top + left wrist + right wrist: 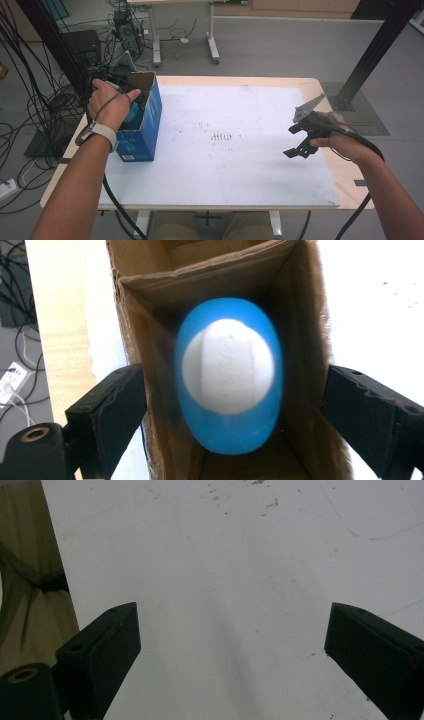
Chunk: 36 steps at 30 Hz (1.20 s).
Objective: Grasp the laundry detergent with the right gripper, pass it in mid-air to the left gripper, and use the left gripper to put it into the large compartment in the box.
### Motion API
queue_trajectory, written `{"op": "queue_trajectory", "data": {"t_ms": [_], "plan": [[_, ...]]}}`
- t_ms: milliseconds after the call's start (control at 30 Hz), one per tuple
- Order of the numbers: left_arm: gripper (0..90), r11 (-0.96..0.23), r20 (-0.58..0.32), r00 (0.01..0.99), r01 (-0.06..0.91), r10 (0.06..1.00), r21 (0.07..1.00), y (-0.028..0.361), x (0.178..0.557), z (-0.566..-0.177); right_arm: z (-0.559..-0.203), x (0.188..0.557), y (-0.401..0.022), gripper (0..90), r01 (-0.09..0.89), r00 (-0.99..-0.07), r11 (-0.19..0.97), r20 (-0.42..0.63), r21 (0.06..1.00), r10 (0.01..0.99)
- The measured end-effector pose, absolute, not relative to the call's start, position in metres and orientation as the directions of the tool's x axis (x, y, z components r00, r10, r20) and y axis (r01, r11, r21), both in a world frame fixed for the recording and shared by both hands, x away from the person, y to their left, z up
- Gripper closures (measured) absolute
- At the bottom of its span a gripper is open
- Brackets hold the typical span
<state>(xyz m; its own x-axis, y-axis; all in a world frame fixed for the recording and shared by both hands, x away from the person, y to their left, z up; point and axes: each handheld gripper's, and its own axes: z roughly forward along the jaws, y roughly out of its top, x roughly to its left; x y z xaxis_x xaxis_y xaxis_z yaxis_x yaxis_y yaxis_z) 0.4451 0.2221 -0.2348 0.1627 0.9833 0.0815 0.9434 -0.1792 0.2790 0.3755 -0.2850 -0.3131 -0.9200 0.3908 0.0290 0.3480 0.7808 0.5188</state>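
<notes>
Blue bottle (227, 375) sits inside the cardboard box (150, 295), below the left gripper (235, 405), whose jaws stand wide and empty. Best lift straight up (clear of the box walls). Right gripper (232, 655) hangs open over the white mat (225, 555).

From my seat the high view was evenly lit and fairly sharp. The white mat (225, 150) glared, blown out at the left gripper view's edges, where the bottle (228, 375) was blurred and the box (150, 300) shadowed inside.
</notes>
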Motion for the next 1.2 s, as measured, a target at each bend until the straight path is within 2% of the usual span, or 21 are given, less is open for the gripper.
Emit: {"op": "queue_trajectory", "data": {"t_ms": [267,600,867,1200], "plan": [[10.7,-0.232,0.061,0.225,0.912,0.973,0.338,0.213,0.438,-0.215,-0.311,0.375,-0.286,7.9,0.349,-0.919,0.783,0.024,0.514,0.394],[9.3,-0.409,0.064,0.42,0.821,0.905,0.399,0.182,0.428,-0.192,-0.311,0.372,-0.29,7.6,0.348,-0.921,0.793,0.026,0.5,0.388],[8.7,-0.53,0.074,0.548,0.755,0.833,0.386,0.16,0.425,-0.181,-0.309,0.371,-0.29,7.6,0.35,-0.92,0.796,0.02,0.494,0.392],[7.6,-0.692,0.07,0.718,0.633,0.693,0.348,0.129,0.425,-0.181,-0.309,0.371,-0.293,7.6,0.357,-0.917,0.794,0.024,0.492,0.398]]}}
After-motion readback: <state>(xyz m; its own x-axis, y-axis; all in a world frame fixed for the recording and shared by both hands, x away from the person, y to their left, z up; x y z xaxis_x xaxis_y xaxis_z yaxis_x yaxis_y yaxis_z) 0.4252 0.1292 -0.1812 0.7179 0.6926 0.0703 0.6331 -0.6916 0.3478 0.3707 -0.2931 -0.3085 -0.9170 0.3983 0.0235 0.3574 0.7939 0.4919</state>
